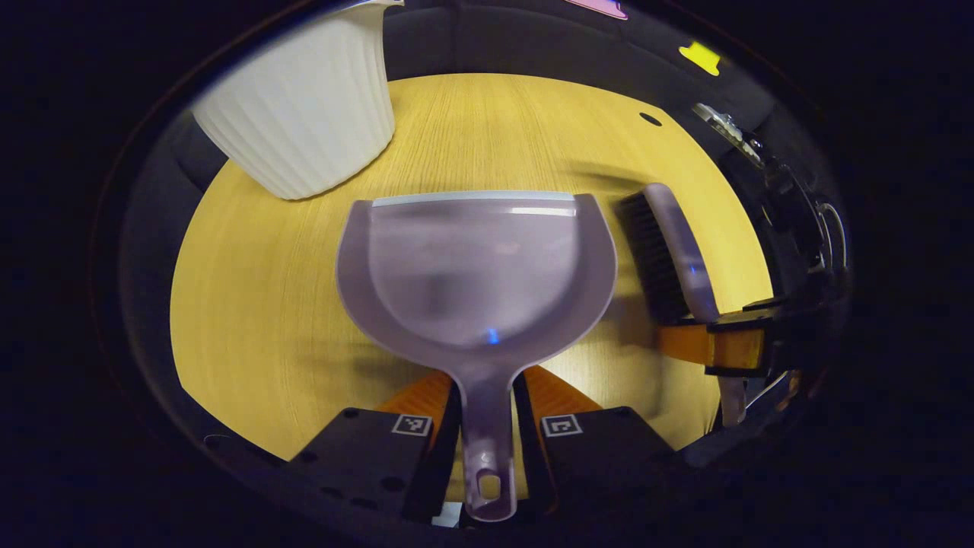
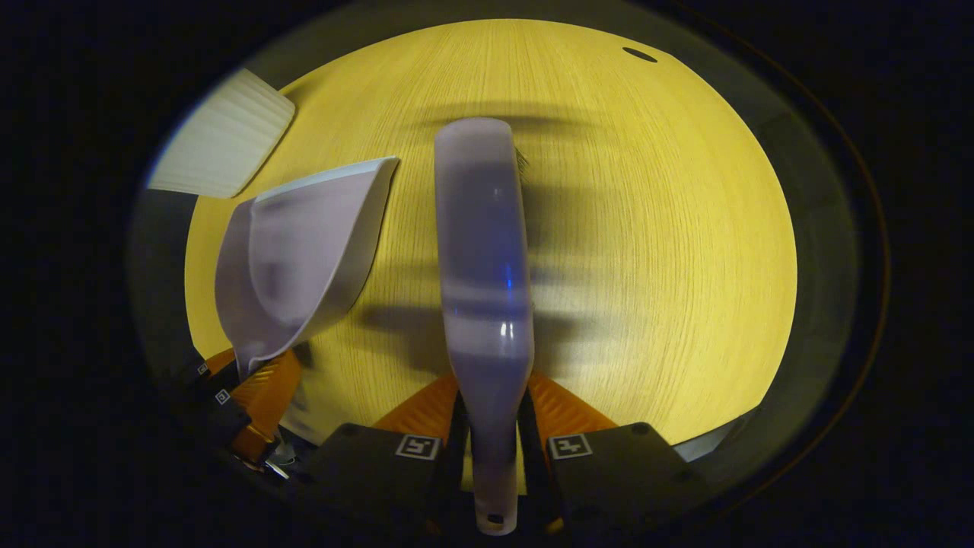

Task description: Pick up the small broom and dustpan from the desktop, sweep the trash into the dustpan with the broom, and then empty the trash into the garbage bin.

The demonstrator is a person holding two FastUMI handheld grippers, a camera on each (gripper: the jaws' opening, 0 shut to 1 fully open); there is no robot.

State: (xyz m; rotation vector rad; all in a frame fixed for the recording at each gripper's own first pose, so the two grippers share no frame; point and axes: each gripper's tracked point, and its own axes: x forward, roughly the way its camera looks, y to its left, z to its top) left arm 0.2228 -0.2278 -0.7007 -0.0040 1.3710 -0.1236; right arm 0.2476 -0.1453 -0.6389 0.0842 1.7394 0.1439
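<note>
Dustpan (image 1: 475, 266) clamped in left gripper (image 1: 487, 438), broom (image 2: 483, 259) in right gripper (image 2: 493, 449); tilting could spill sweepings short of the bin (image 1: 304, 114)

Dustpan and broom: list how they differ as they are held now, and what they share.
The dustpan is a wide, open scoop; the broom is a long, narrow bar. The broom carries dark bristles along one side; the dustpan has a pale strip on its front lip. The left gripper holds the dustpan, the right gripper the broom. Both are translucent grey-lilac plastic, clamped by a handle with a hanging hole.
</note>
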